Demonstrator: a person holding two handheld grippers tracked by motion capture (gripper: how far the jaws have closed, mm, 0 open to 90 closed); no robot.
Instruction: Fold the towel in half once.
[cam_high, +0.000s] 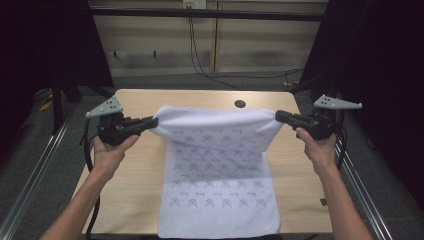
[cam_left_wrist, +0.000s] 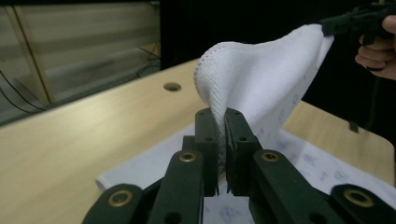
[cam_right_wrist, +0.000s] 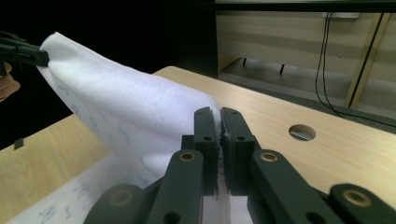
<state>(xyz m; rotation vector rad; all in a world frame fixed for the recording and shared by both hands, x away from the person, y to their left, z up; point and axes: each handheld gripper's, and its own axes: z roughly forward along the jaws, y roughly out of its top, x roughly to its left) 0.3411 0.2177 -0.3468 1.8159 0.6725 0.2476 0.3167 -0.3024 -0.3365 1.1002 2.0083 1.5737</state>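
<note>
White terry towel with pale blue printed motifs (cam_high: 216, 165), 1 item: far edge lifted off the light wooden table (cam_high: 135, 180) between 2 grippers, left gripper (cam_high: 152, 121) and right gripper (cam_high: 278, 115) each clamped on 1 far corner, near end lying flat toward the person, long axis running near-to-far.

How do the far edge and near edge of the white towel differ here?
The far edge of the towel is lifted off the table; the near edge lies flat. The left gripper and right gripper pinch the far corners; the near corners lie free. Both edges are white.
</note>
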